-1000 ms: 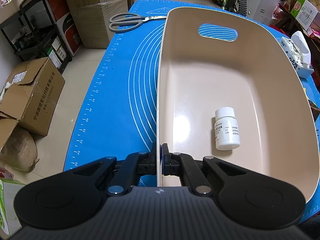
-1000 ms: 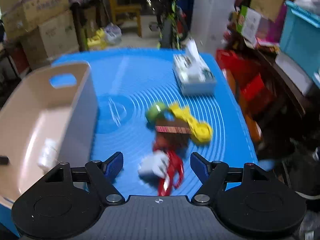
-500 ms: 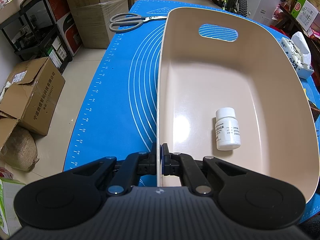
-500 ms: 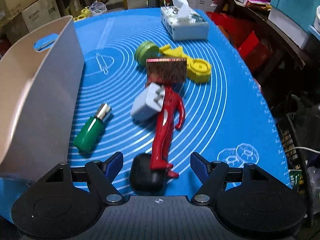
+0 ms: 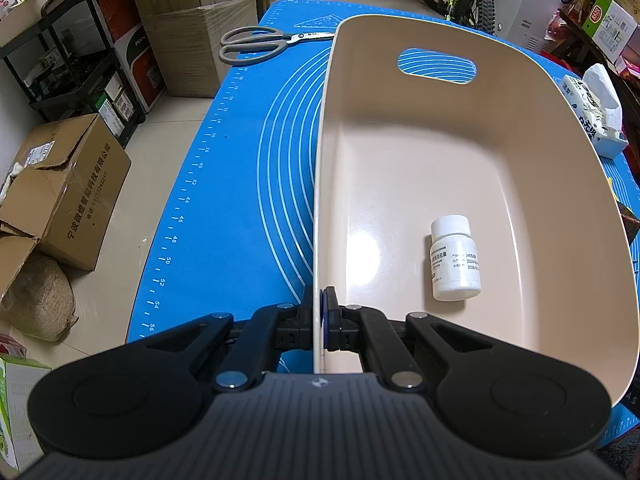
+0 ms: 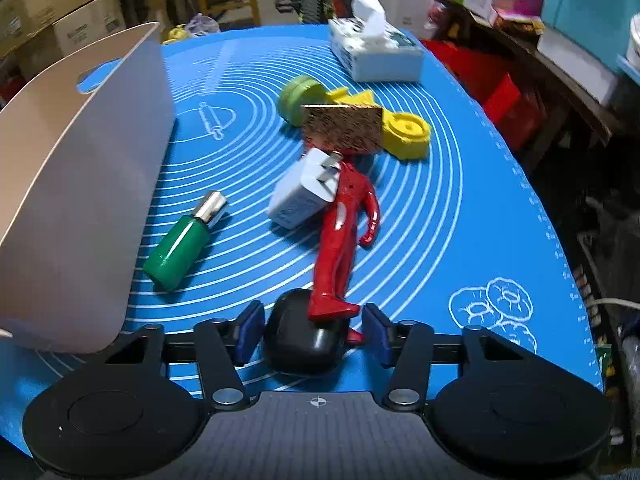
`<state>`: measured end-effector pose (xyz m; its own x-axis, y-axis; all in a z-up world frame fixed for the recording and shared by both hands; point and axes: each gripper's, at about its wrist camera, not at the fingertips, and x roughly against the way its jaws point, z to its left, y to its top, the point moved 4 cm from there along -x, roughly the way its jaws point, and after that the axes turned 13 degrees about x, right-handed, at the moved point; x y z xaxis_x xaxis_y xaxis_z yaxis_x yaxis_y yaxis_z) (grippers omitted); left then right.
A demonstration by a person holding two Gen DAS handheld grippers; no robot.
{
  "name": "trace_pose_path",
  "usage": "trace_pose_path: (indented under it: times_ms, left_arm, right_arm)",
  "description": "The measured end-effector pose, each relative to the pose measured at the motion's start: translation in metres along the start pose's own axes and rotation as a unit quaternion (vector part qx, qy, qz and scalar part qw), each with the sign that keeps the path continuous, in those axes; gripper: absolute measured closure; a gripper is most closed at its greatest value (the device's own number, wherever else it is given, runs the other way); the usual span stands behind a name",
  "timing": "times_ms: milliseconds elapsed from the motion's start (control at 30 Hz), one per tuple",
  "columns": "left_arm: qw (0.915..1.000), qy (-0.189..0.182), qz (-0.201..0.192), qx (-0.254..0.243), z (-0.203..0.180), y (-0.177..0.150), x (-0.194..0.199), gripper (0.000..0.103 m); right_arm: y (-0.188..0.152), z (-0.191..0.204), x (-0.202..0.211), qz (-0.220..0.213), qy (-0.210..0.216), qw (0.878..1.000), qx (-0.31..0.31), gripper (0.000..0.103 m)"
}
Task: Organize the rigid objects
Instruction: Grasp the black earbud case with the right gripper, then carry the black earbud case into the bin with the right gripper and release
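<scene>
Pick step: my right gripper [image 6: 312,332] is closing around the black case [image 6: 302,340] just right of the bin [image 5: 420,184], pads not touching yet, red figure's [image 6: 344,236] feet resting on it. A second ago it hovered higher, jaws wider. Left gripper [image 5: 320,320] pinches the bin wall. Next: lift without dragging the figure.

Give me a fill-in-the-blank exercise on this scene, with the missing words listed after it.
1. The left gripper is clamped on the rim of the beige ____.
2. The only item inside the bin is a white ____.
3. The right gripper is closing around a ____ rounded case.
4. The red figure's feet rest on that ____.

Missing words: bin; bottle; black; case
</scene>
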<state>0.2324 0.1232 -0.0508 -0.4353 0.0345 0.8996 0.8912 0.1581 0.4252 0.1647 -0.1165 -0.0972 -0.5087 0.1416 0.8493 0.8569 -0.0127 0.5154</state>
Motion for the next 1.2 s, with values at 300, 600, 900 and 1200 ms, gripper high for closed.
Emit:
trace_pose_path:
  times_ms: [300, 600, 900, 1200]
  left_arm:
    - [1.0000, -0.001, 0.000, 0.001, 0.000, 0.000, 0.000, 0.098]
    - [1.0000, -0.001, -0.001, 0.000, 0.000, 0.000, 0.001, 0.098]
    - [1.0000, -0.001, 0.000, 0.001, -0.001, 0.000, 0.001, 0.098]
    - [1.0000, -0.003, 0.001, 0.004, 0.000, 0.000, 0.001, 0.098]
  right_arm:
    - [-0.005, 0.010, 0.003, -0.019, -0.026, 0.999, -0.005, 0.050]
    - [-0.005, 0.017, -0.001, -0.027, -0.057, 0.998, -0.001, 0.052]
    - [-0.011, 0.017, 0.004, -0.040, -0.051, 0.998, 0.002, 0.053]
    - [-0.016, 0.015, 0.012, -0.039, -0.027, 0.999, -0.007, 0.053]
